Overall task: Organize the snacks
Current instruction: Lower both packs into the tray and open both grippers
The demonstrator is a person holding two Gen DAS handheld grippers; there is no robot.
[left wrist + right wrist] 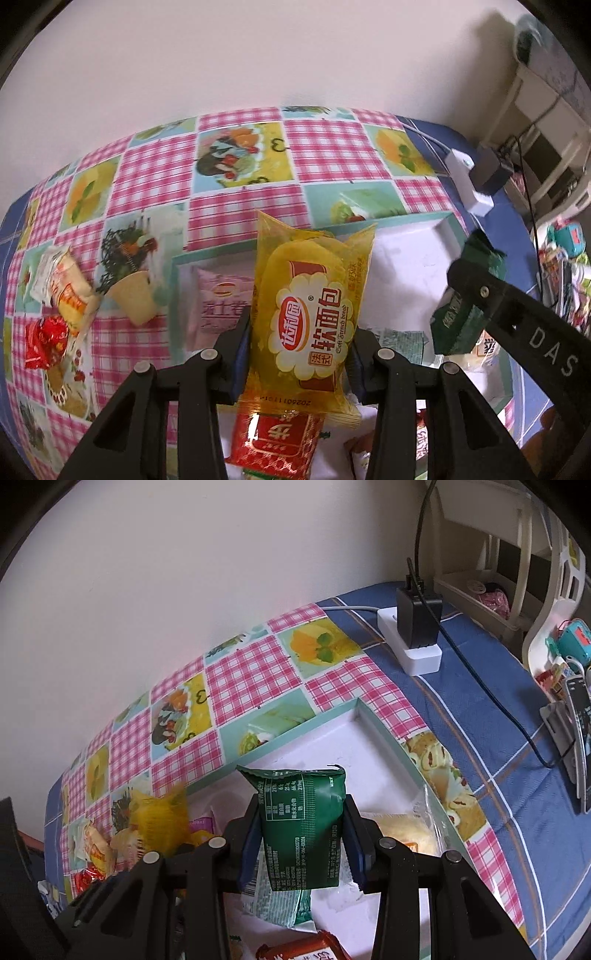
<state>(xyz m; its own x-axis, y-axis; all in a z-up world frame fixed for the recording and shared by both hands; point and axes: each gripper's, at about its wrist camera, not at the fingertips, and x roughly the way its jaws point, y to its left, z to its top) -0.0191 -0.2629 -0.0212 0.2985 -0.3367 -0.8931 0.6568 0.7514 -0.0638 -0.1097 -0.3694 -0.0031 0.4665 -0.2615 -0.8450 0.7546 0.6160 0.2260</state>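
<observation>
My left gripper (299, 354) is shut on a yellow soft-bread packet (310, 314) and holds it upright above the white tray (413, 251). My right gripper (301, 843) is shut on a dark green snack packet (304, 823), also above the tray (343, 734). The right gripper and its green packet (461, 310) show at the right of the left wrist view. The yellow packet (159, 819) shows blurred at the left of the right wrist view. A pink packet (214, 306), a red packet (277, 439), a pale green packet (277, 904) and a clear-wrapped bread (402, 830) lie in the tray.
Loose snacks (66, 291) and a red wrapper (44, 343) lie on the checked tablecloth left of the tray. A white power strip with a black adapter (417, 627) and cable sits at the back right. A phone on a stand (576, 738) is at the far right.
</observation>
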